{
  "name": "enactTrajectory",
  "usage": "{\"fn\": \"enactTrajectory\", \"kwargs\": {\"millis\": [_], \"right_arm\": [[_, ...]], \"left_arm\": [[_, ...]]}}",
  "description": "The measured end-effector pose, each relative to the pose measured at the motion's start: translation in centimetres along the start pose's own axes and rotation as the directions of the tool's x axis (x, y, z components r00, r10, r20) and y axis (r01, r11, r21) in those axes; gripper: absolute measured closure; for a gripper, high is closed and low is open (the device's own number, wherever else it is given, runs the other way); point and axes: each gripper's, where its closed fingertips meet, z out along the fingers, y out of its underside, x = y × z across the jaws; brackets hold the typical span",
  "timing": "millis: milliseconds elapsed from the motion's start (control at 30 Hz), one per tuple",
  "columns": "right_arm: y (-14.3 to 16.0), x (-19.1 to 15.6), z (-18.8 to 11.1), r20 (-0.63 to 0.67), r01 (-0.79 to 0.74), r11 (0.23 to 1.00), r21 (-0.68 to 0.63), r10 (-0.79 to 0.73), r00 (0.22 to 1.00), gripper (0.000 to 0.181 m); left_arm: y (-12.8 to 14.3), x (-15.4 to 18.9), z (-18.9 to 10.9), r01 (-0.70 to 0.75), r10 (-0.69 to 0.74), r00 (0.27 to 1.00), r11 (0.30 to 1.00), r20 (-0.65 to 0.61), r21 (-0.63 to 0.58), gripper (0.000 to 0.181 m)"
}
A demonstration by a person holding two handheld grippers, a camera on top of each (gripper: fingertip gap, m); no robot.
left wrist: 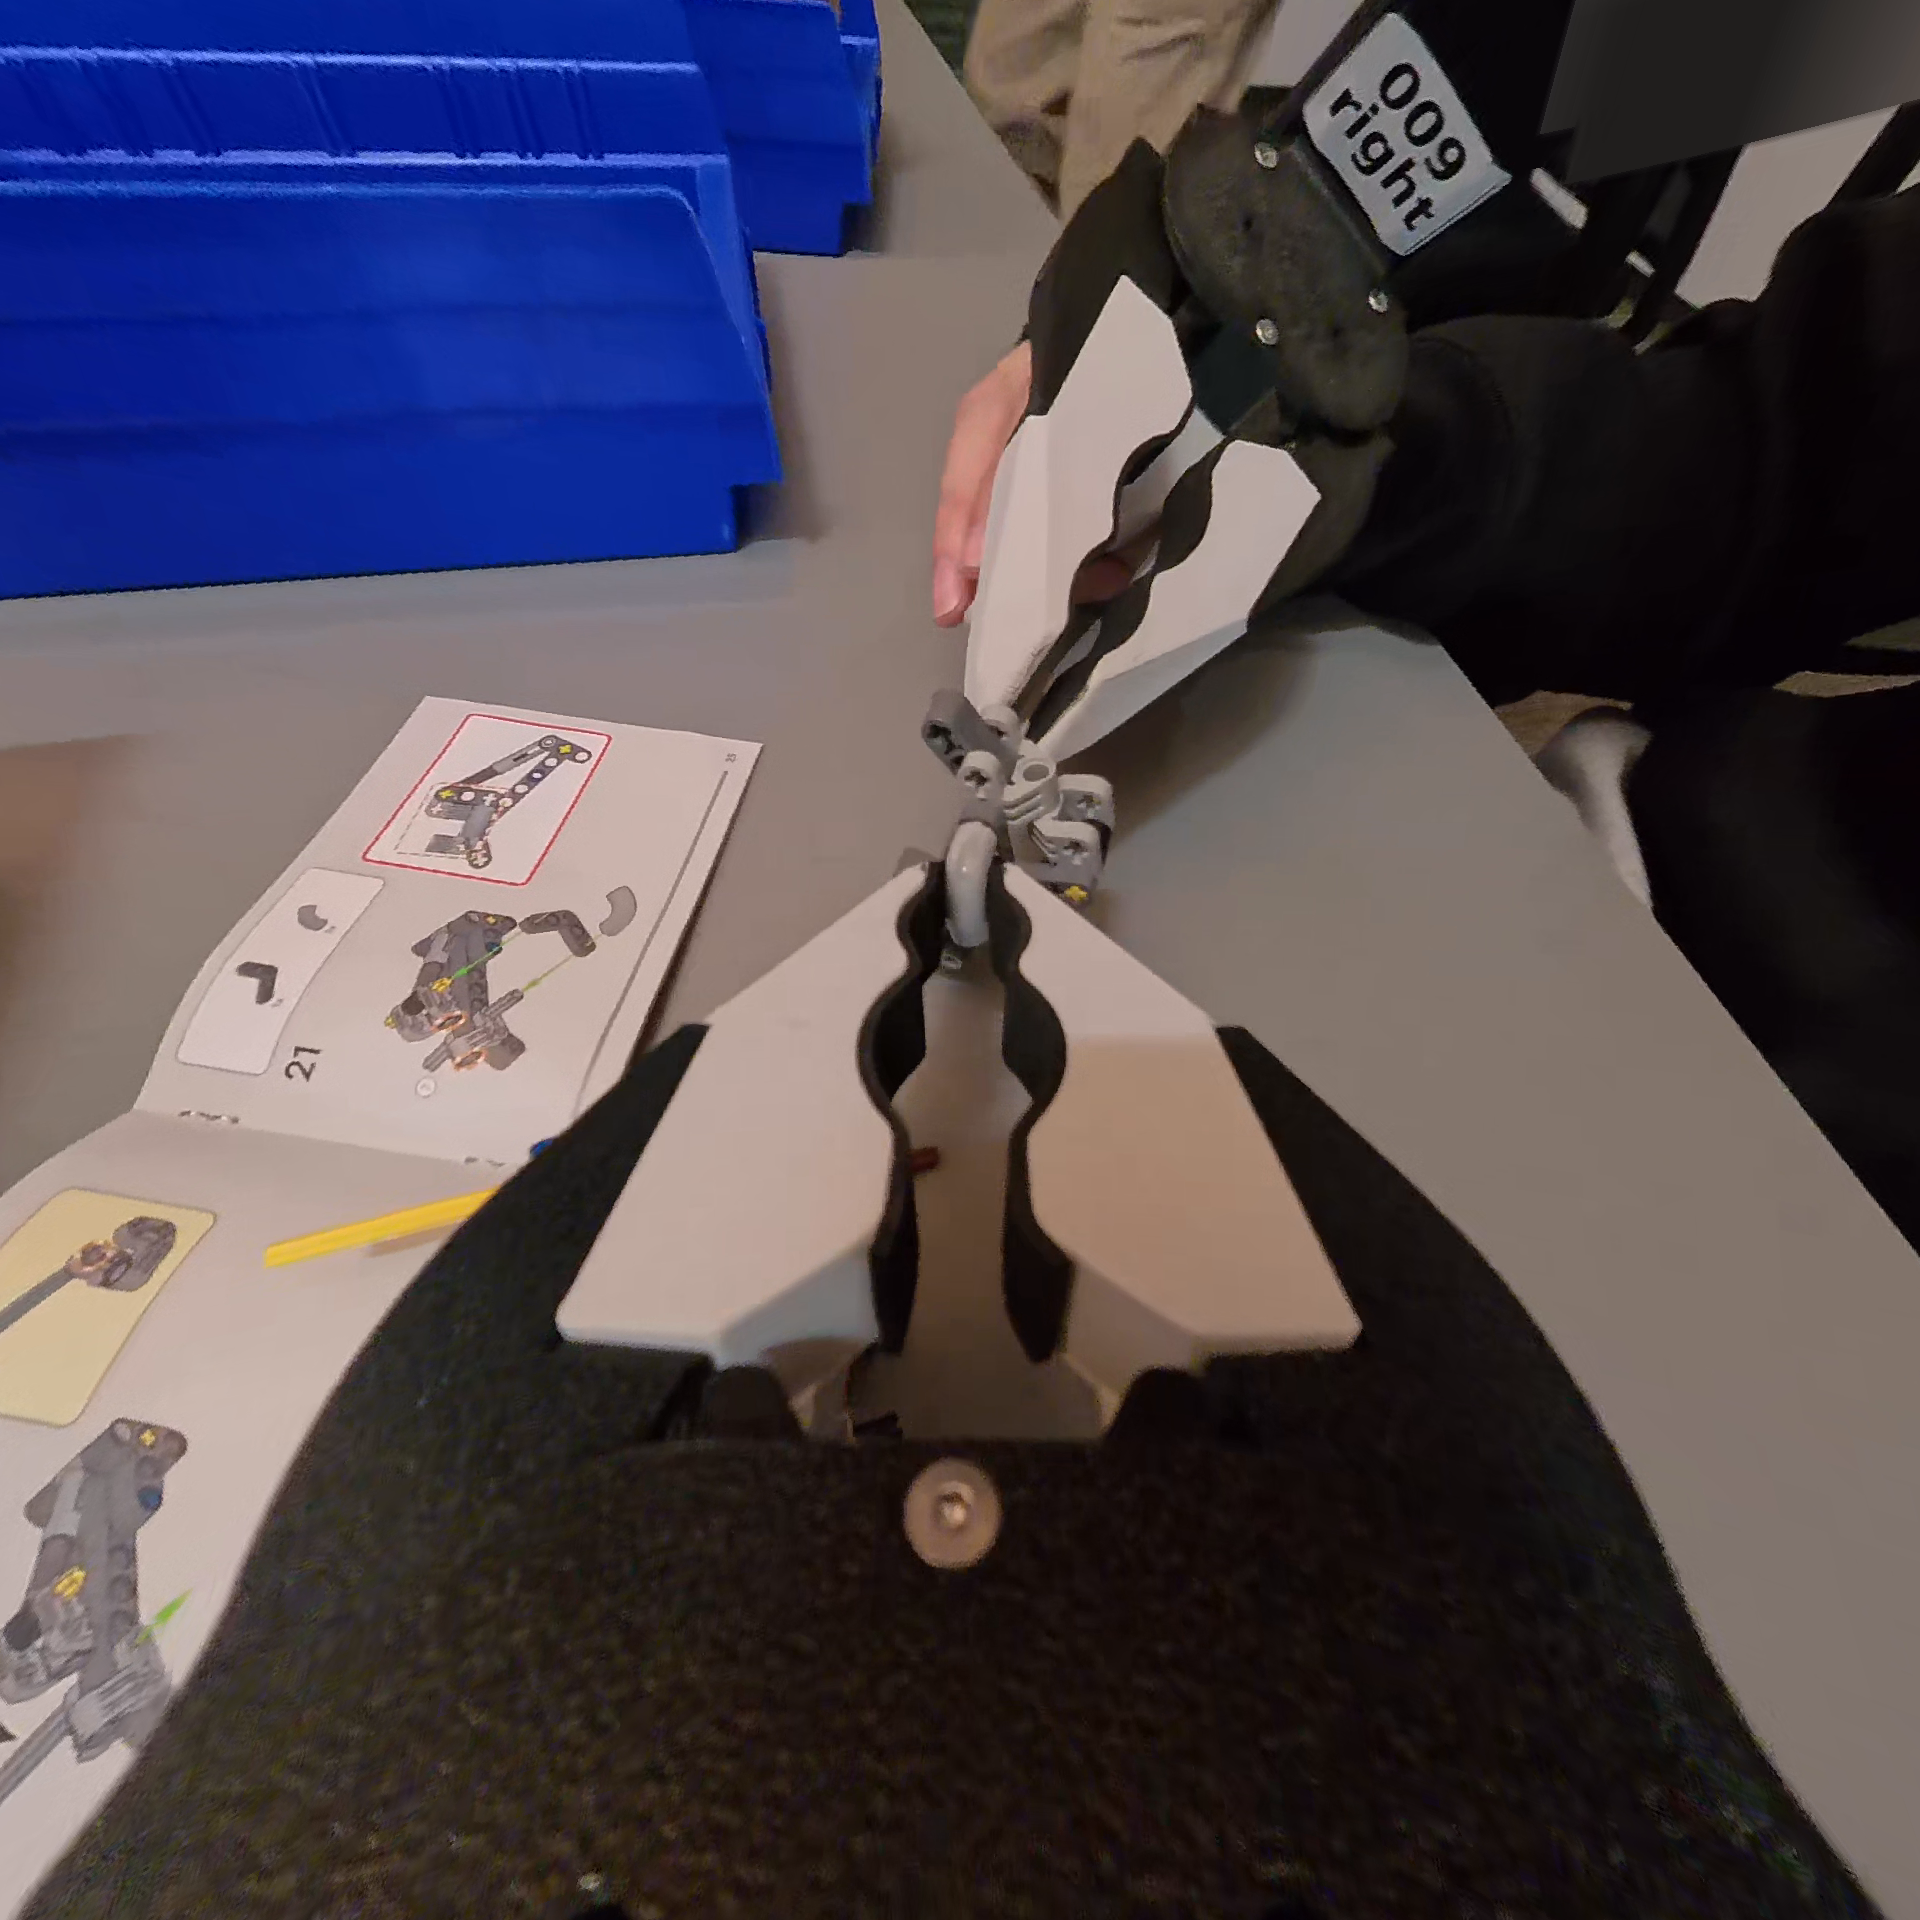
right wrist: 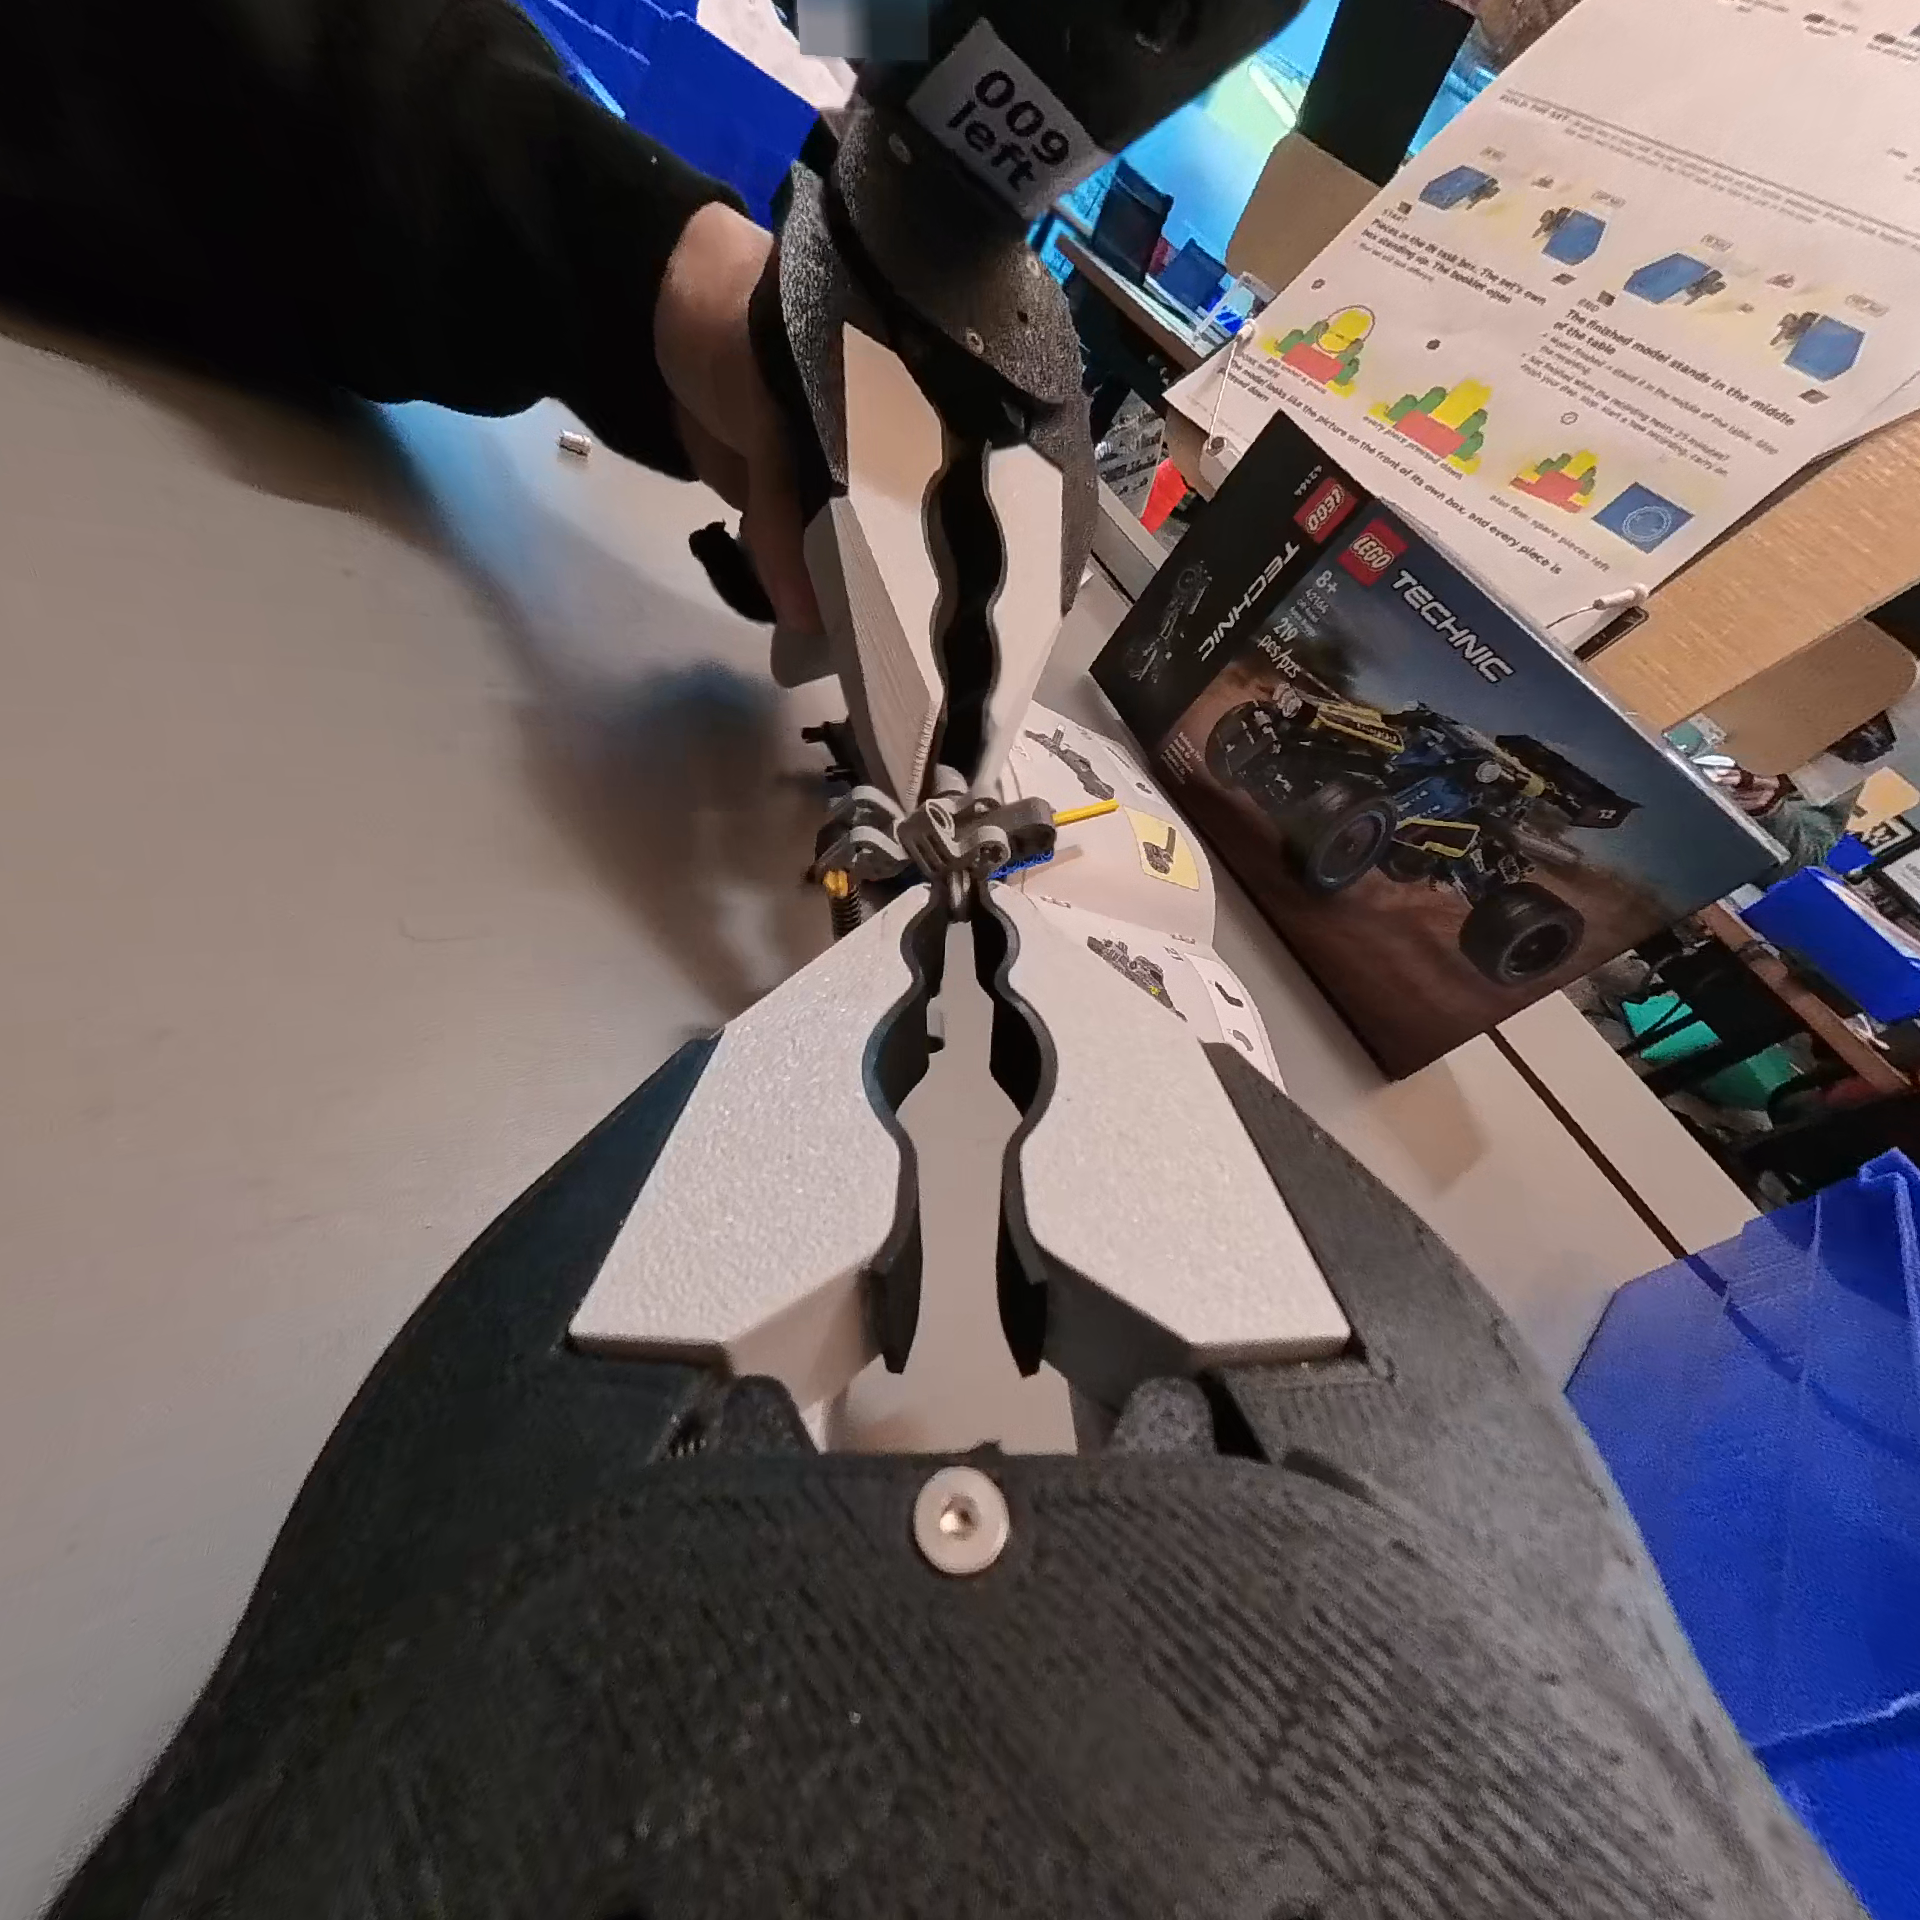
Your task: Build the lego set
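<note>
Left claw (left wrist: 971,894) clenched on curved light-grey piece (left wrist: 968,883) at near end of assembly (left wrist: 1023,795). Right claw (left wrist: 1023,717) pinches far end of same assembly, tips closed on dark grey beam (right wrist: 956,831). Assembly held between both claws, just above grey tabletop (left wrist: 1351,935). Open booklet (left wrist: 468,935) left of claws, yellow axle (left wrist: 379,1231) lying on it. Blue bins (left wrist: 364,312) behind booklet. Set box (right wrist: 1434,769) stands on tabletop beside booklet. Printed sheet (right wrist: 1610,260) propped behind box.

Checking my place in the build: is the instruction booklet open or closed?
Open: the instruction booklet lies spread flat on the table, printed pages facing up.
</note>
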Motion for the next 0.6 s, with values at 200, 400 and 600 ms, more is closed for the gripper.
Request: {"fn": "enactTrajectory", "kwargs": {"millis": [200, 400, 600], "right_arm": [[0.1, -0.3, 0.0, 0.024, 0.007, 1.0, -0.003, -0.007, 1.0, 0.179], [0.0, -0.5, -0.1, 0.049, 0.004, 1.0, 0.005, -0.004, 0.999, 0.179], [0.2, -0.8, 0.1, 0.053, 0.024, 1.0, -0.012, -0.023, 0.998, 0.179]], "left_arm": [[-0.5, 0.8, -0.3, 0.01, -0.005, 0.997, 0.998, -0.078, 0.07, 0.177], [-0.6, 1.0, -0.4, 0.095, -0.08, 0.987, 0.99, -0.137, 0.106, 0.176], [-0.2, 1.1, -0.3, 0.146, -0.133, 0.977, 0.987, -0.165, 0.068, 0.176]]}}
